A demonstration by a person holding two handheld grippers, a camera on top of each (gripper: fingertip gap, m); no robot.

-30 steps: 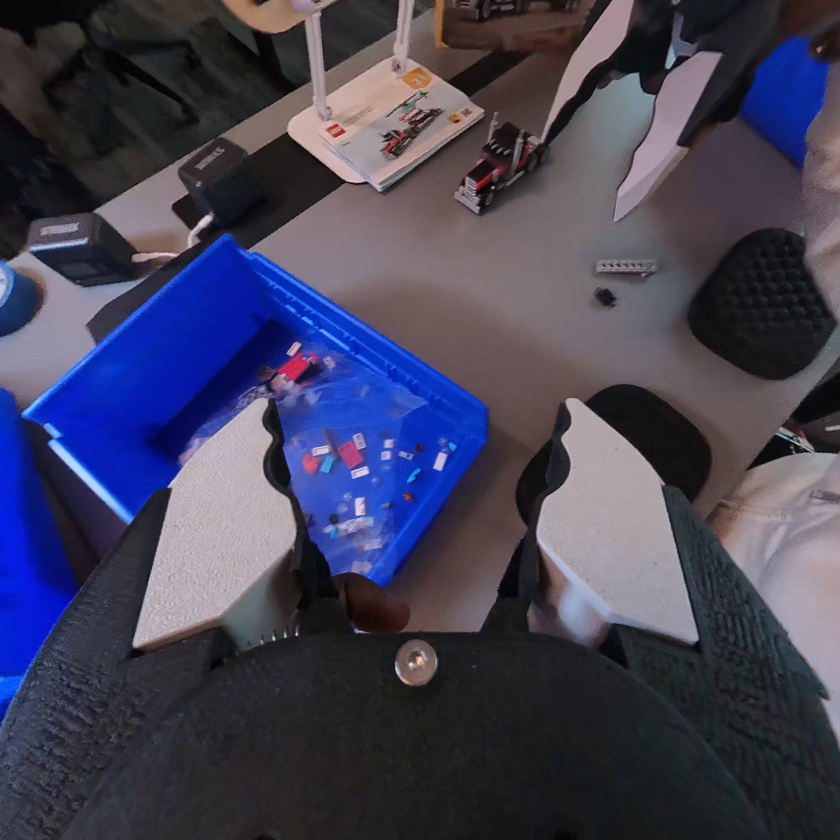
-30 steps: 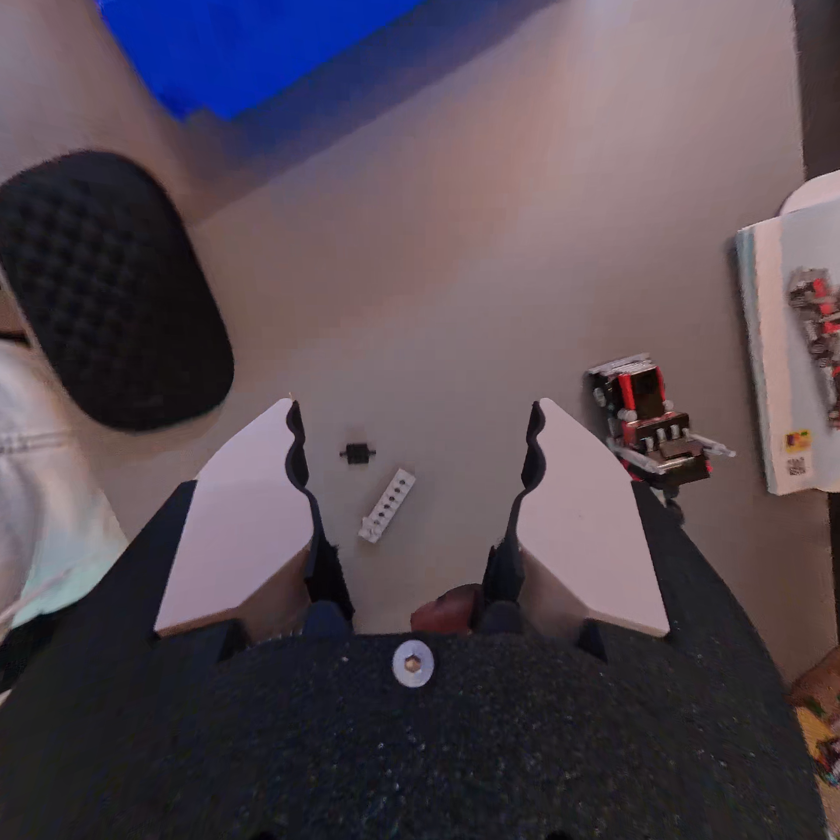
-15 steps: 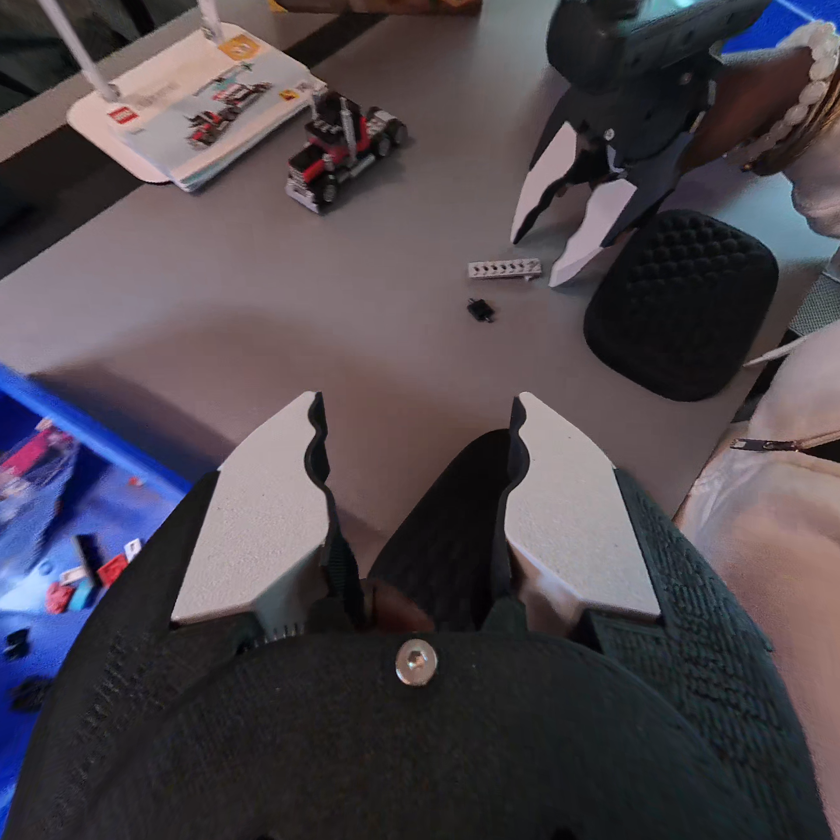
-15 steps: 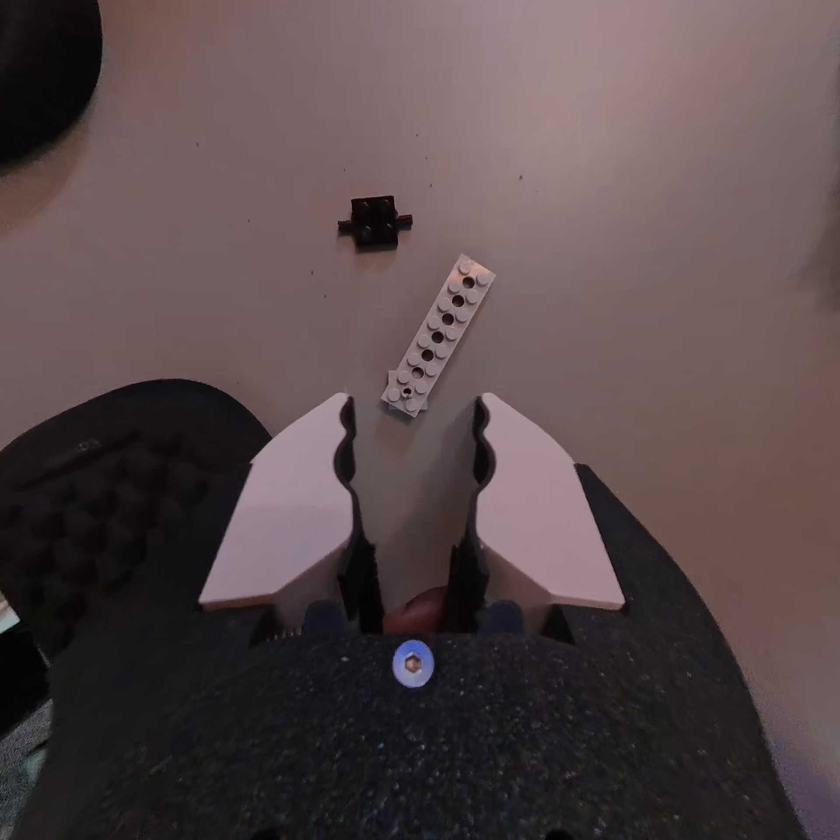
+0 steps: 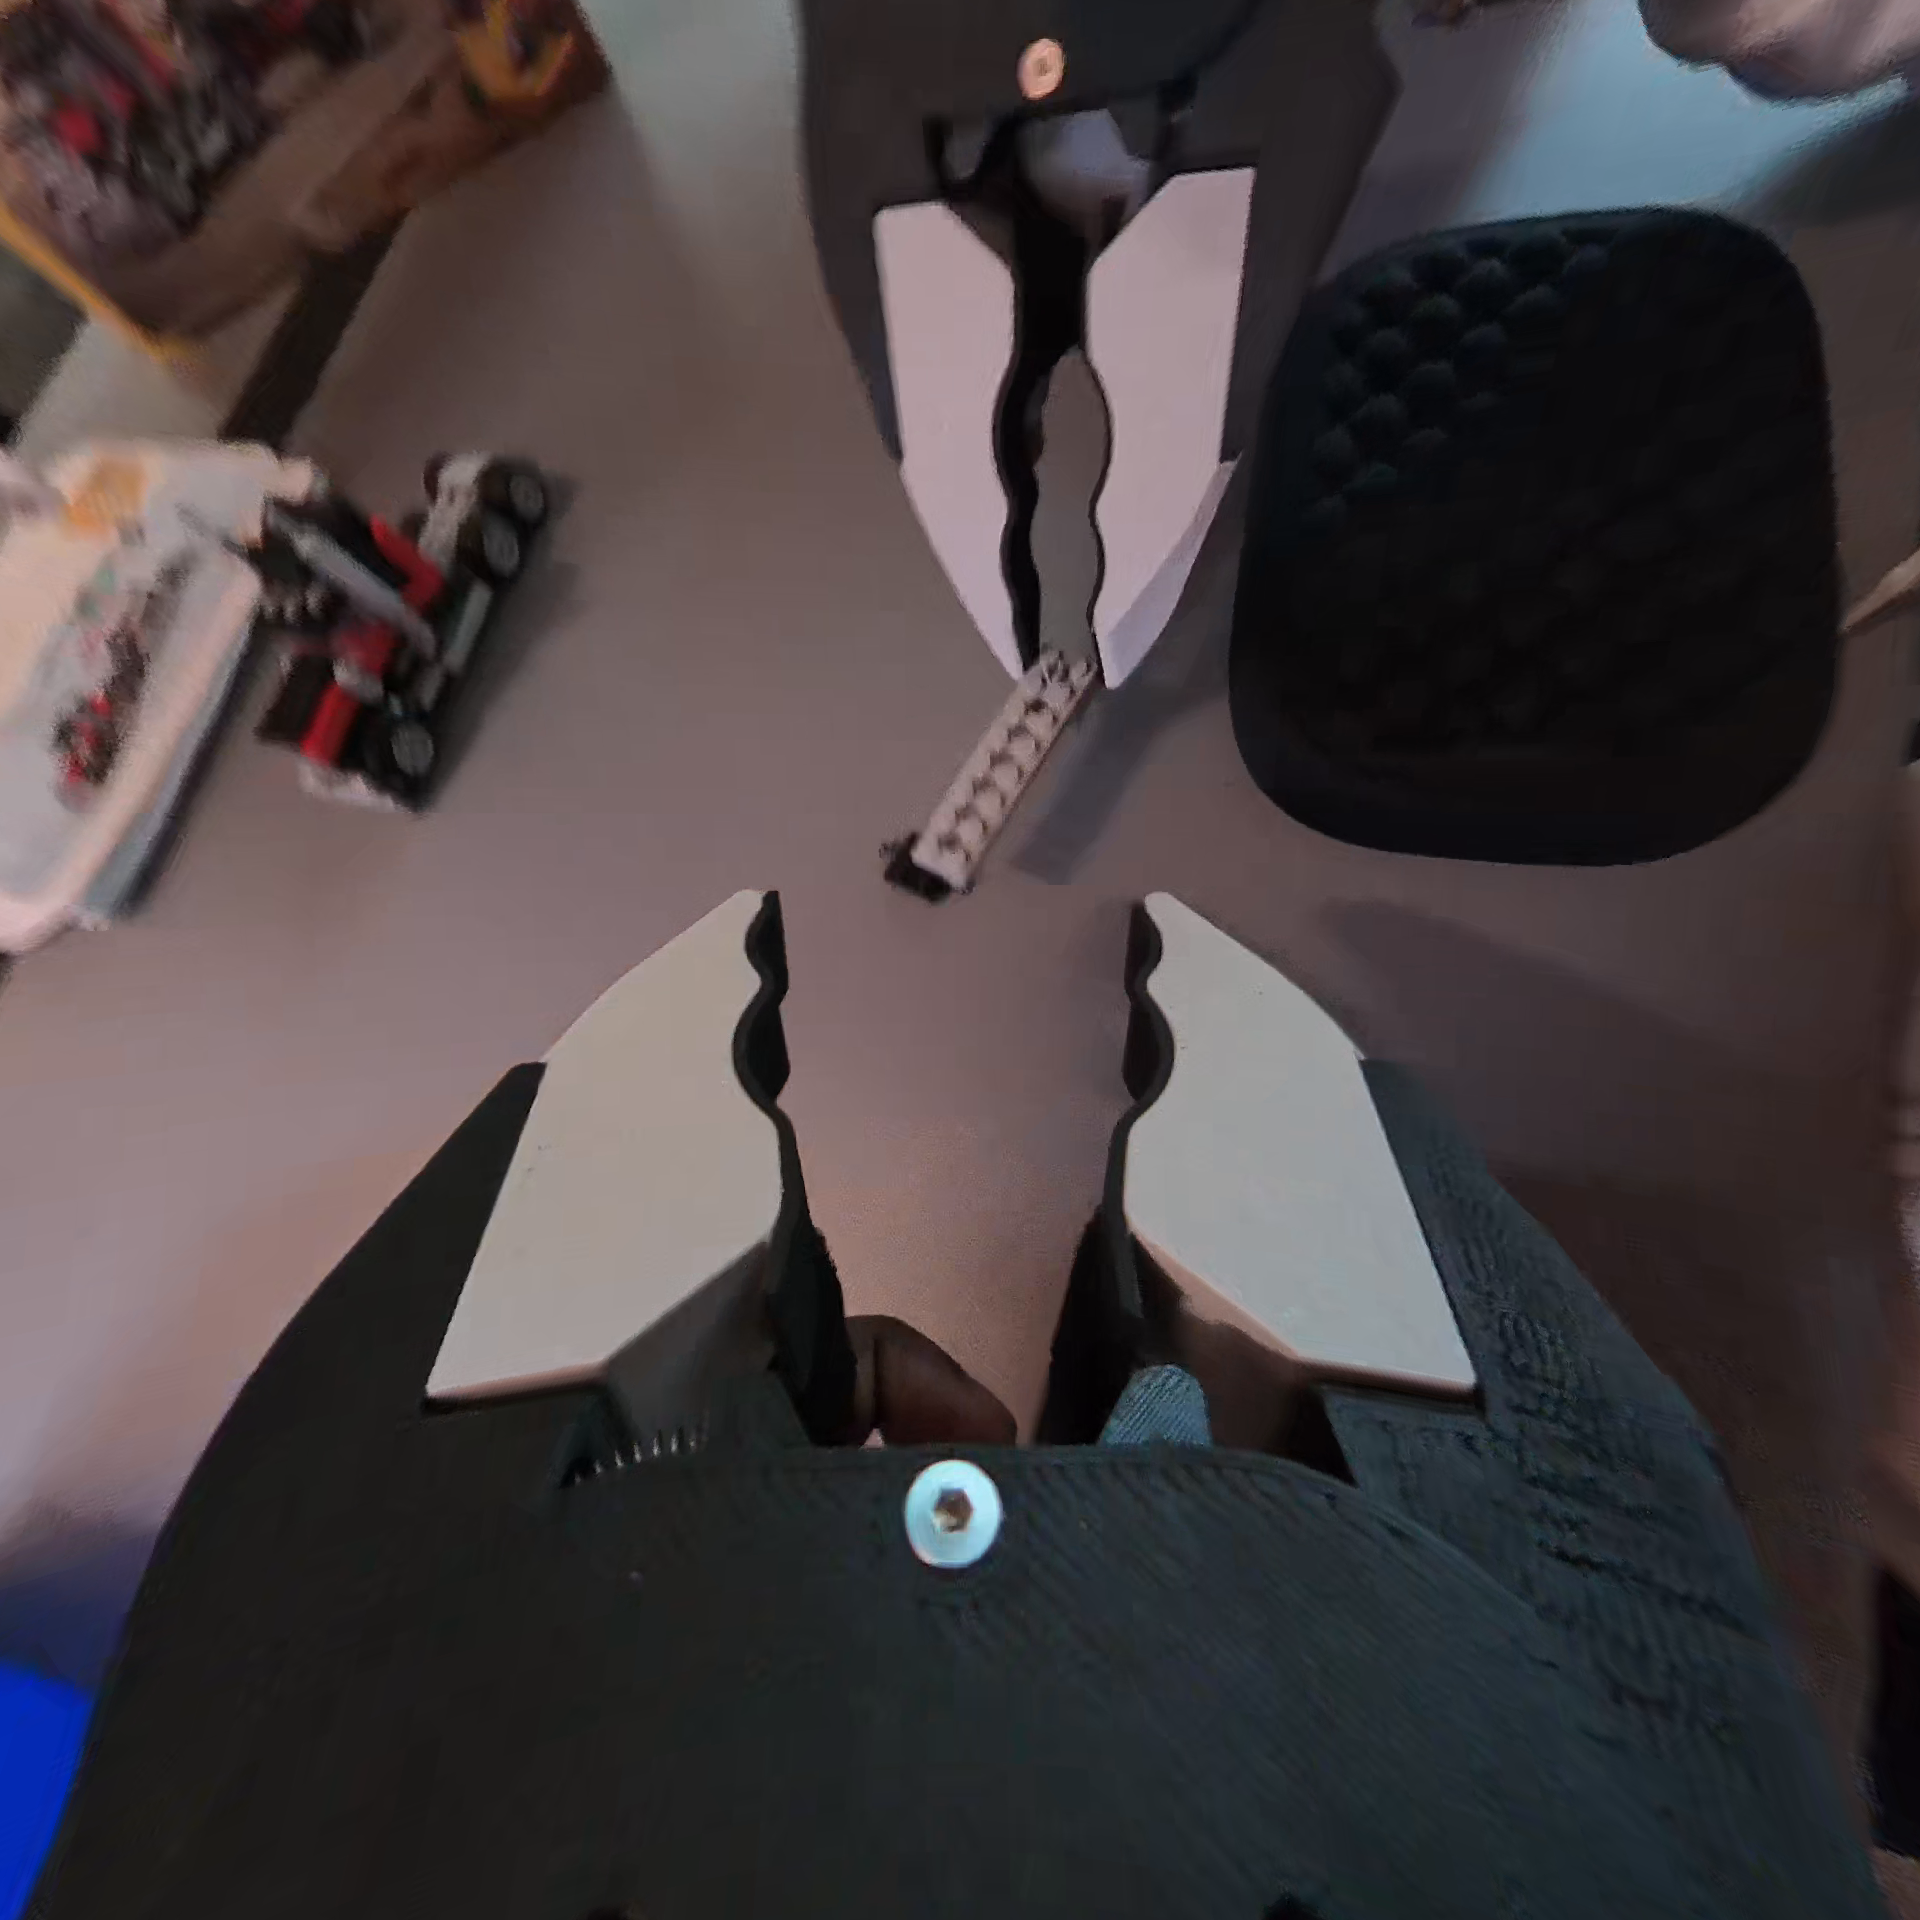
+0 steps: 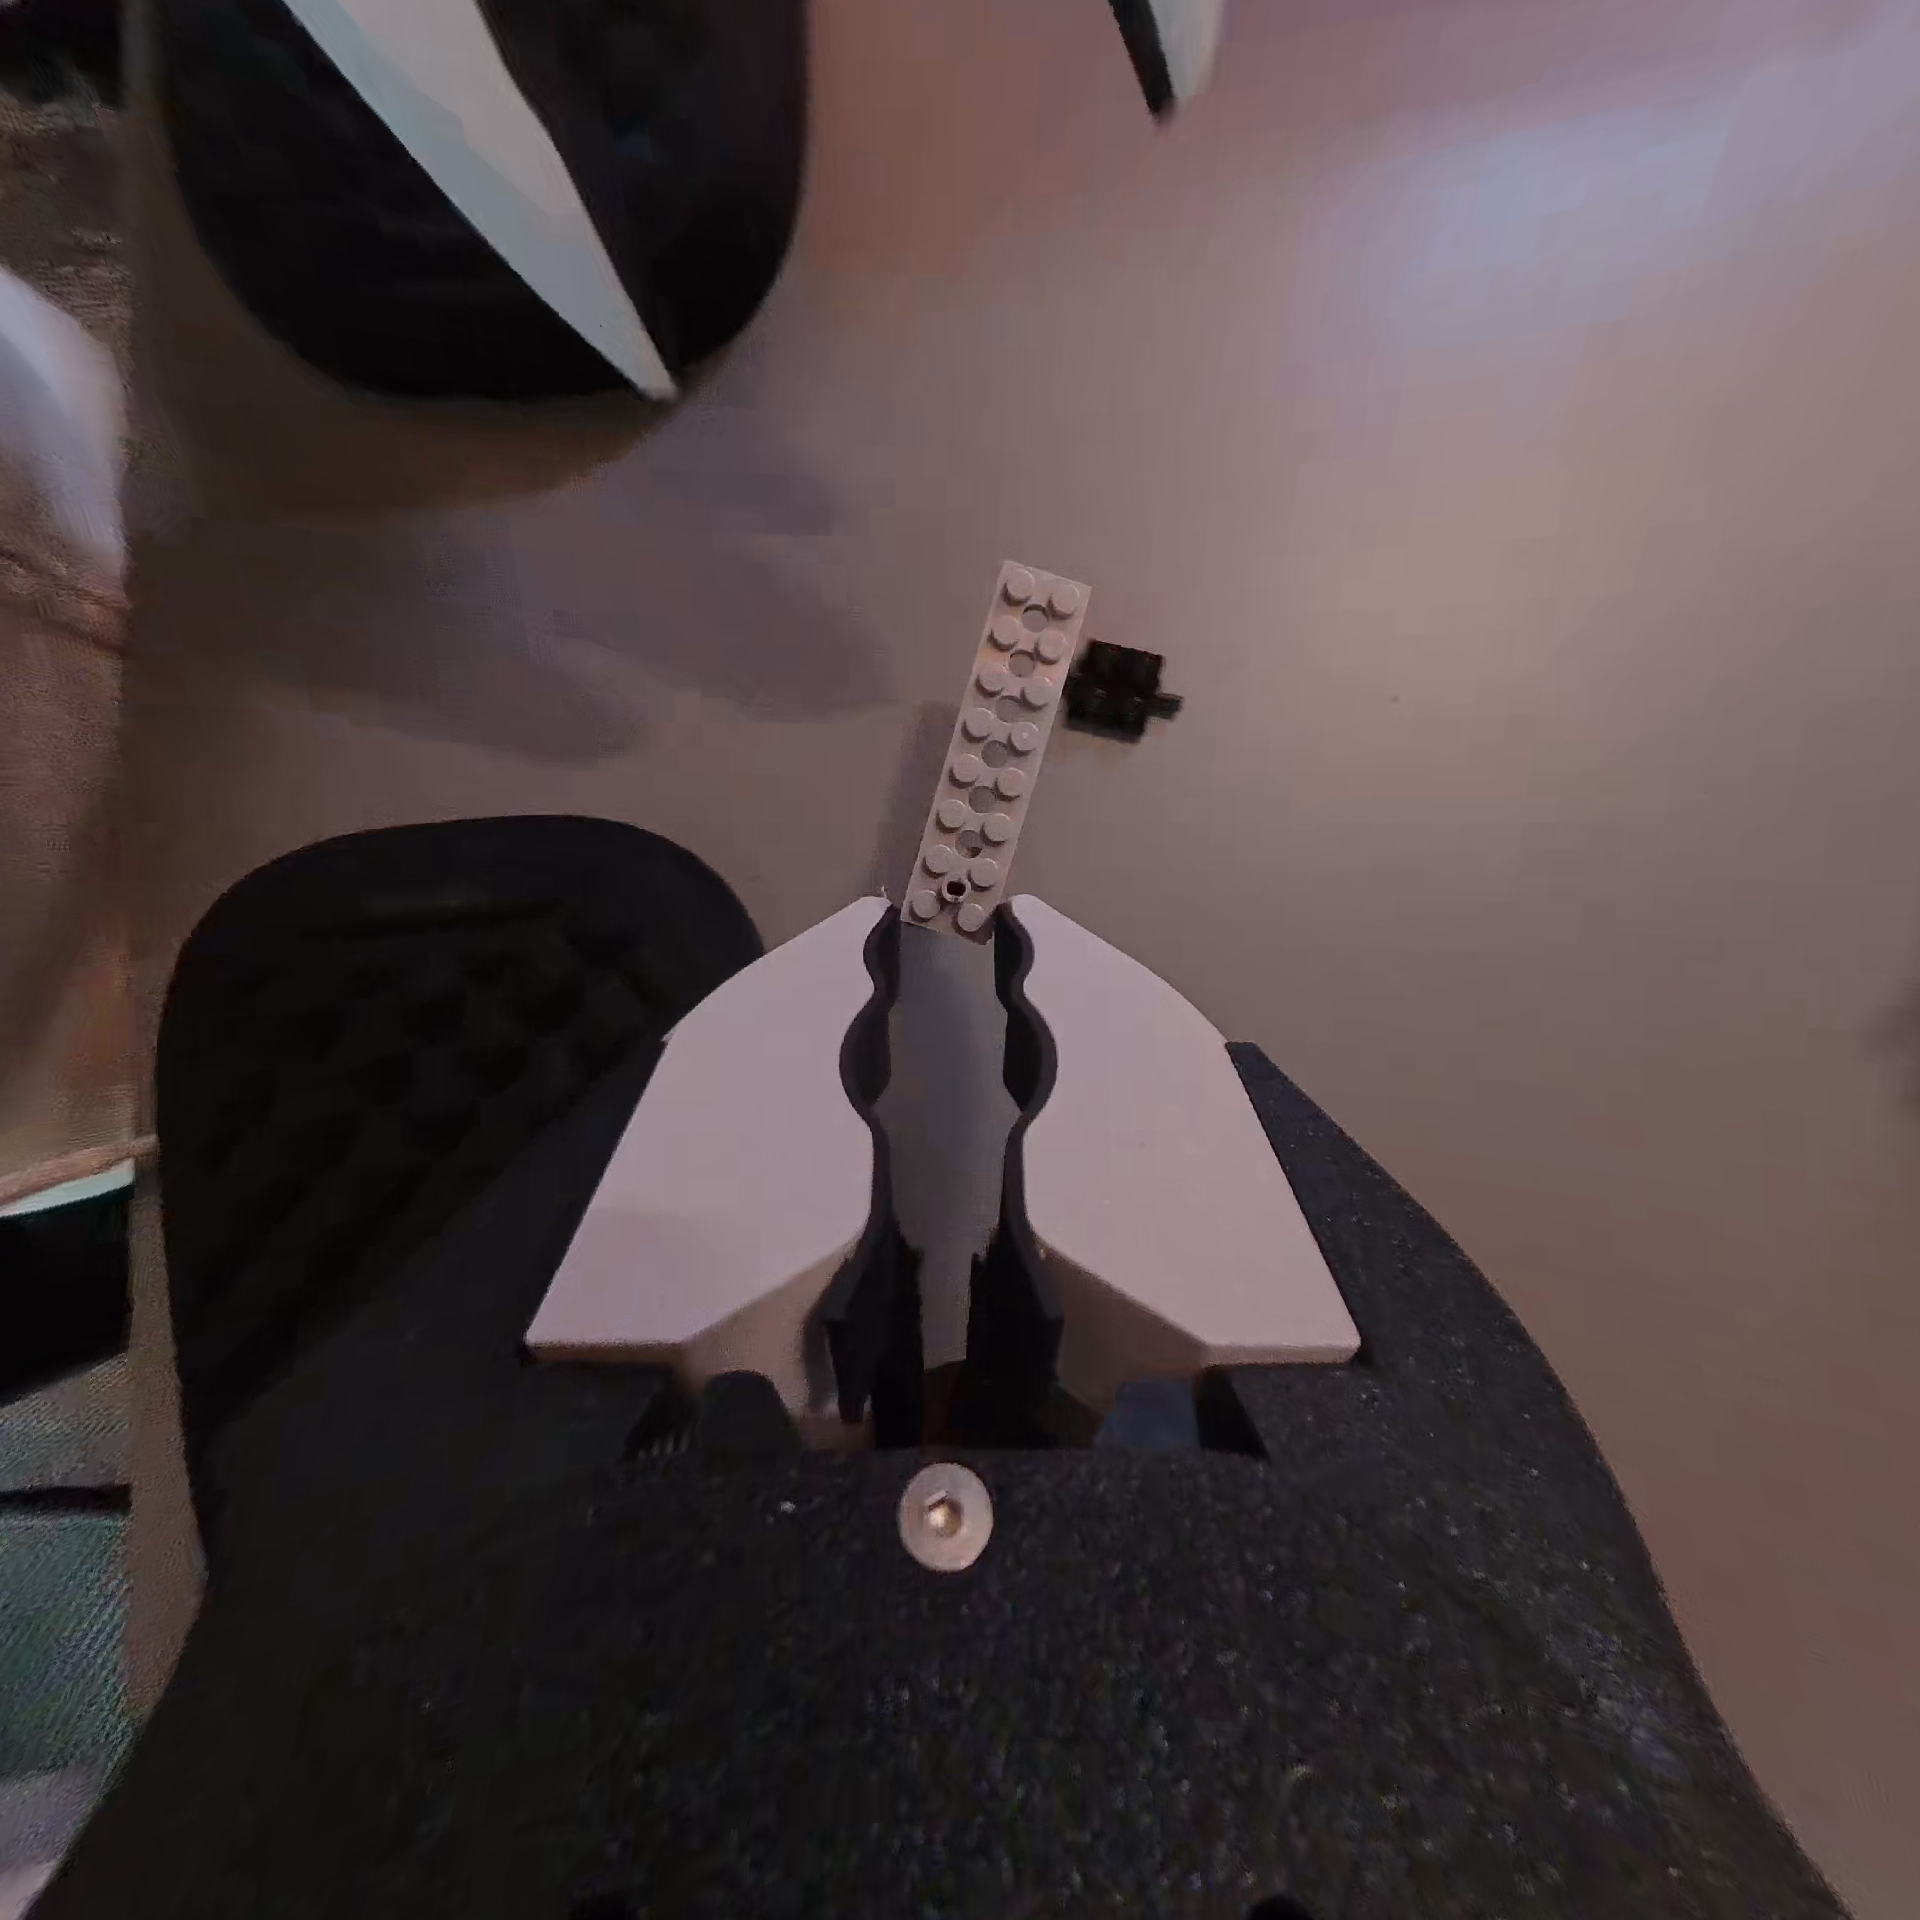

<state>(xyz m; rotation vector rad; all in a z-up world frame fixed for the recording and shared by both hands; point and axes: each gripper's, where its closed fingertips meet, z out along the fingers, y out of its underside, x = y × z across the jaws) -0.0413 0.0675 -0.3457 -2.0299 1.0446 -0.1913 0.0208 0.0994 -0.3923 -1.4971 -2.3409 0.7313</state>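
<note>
My right gripper [image 6: 945, 914] is shut on the near end of a long grey studded plate [image 6: 1003, 738]. The plate sticks out forward from the fingertips and casts a shadow on the grey table [image 6: 1455, 623]. A small black piece [image 6: 1122, 691] lies on the table beside the plate's far end. The left wrist view shows the right gripper [image 5: 1060, 665] pinching the plate [image 5: 997, 769] at its tips, with the plate slanting down toward the black piece [image 5: 914, 883]. My left gripper [image 5: 956, 914] is open and empty just short of that far end. Its fingers [image 6: 499, 177] show at the top of the right wrist view.
A black-and-red toy truck [image 5: 384, 634] stands to the left beside an instruction booklet [image 5: 94, 665]. A black textured pad [image 5: 1538, 530] lies to the right of the plate, and another [image 6: 447, 1039] beside my right gripper. A cardboard box [image 5: 260, 125] is at the far left.
My right gripper came down on the grey plate, closed on its near end and tilted it up. My left gripper swung from the blue bin toward the plate and narrowed.
</note>
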